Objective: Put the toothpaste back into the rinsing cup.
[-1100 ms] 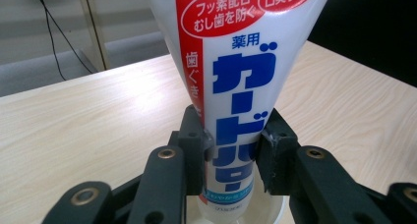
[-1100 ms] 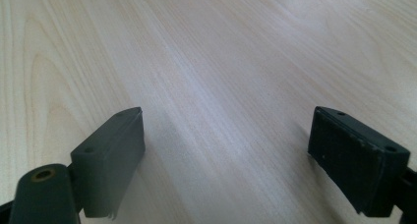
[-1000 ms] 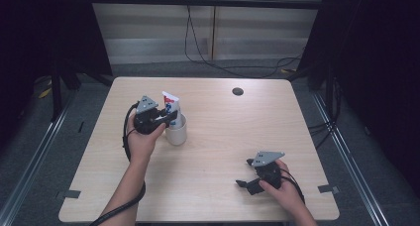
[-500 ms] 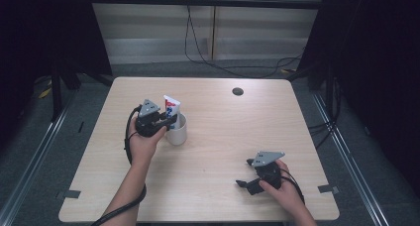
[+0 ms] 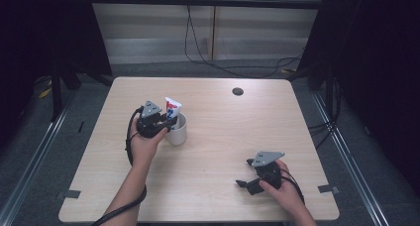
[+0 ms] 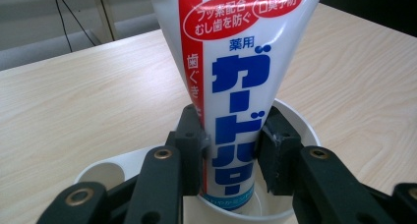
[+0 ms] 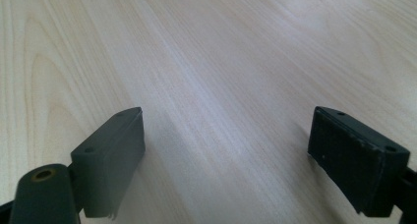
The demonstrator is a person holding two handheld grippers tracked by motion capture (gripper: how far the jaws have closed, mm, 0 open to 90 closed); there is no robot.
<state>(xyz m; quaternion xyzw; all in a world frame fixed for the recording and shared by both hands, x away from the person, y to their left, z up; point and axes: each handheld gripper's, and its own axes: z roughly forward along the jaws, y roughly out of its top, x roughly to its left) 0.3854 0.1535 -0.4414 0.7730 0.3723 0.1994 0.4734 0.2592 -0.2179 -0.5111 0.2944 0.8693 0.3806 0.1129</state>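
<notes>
A white toothpaste tube with red and blue print stands upright in a white cup left of the table's middle. My left gripper reaches over the cup's rim from the left and is shut on the tube. In the left gripper view both black pads press the lower part of the tube, whose bottom end sits inside the cup. My right gripper lies near the front right of the table, pointing left. In the right gripper view it stands open over bare wood.
The light wooden table has a small black round grommet at its far side. Tape marks sit at the front left and front right. Cables hang behind the table, and dark floor surrounds it.
The left gripper and the tube have shifted very slightly downward at the cup. The right gripper has kept still.
</notes>
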